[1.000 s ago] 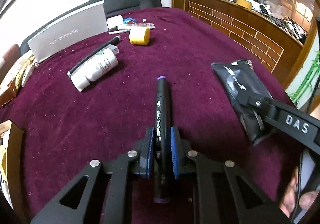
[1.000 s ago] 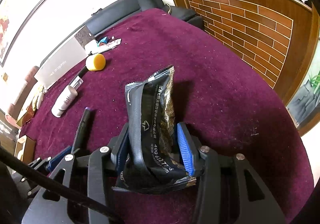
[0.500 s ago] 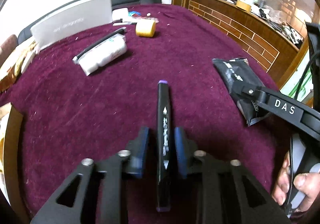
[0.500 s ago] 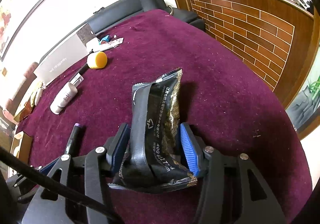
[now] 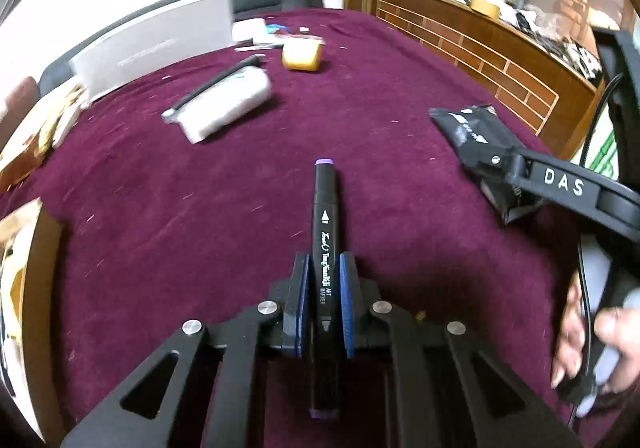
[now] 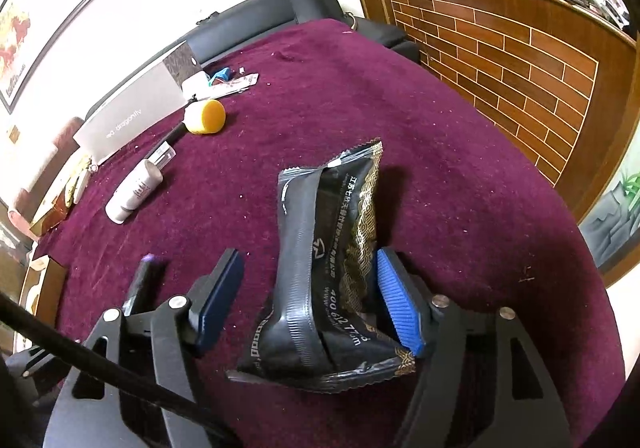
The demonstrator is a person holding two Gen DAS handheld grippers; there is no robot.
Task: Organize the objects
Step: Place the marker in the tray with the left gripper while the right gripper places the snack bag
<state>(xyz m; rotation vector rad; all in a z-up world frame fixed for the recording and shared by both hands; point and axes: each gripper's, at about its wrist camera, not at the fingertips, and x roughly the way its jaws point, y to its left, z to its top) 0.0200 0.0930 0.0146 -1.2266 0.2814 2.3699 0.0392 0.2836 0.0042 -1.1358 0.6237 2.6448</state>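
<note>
Left gripper [image 5: 324, 300]: its blue pads are pinching a black art marker [image 5: 325, 248]; the jaws have just been closing on it.
Marker: it is pointing away from the camera, purple cap end forward, above the maroon tablecloth [image 5: 160, 232]; white script on the barrel is reading "ART MARKER" after a brand name too small to be sure of.
Right gripper [image 6: 308, 296]: its jaws have just been spreading; the left pad is standing clear of the black snack packet [image 6: 332, 268], which is leaning against the right pad.
Packet: it is resting on the cloth between the jaws, showing Chinese print, a gold wave pattern and digits starting "400".
Gripper arm: white letters "DAS" are showing in the left wrist view.
Grey box [image 6: 128, 120]: at the far edge, reading "red dragonfly".
Nearby: a white bottle [image 6: 134, 190] and a yellow cap [image 6: 207, 116] are lying on the cloth.
</note>
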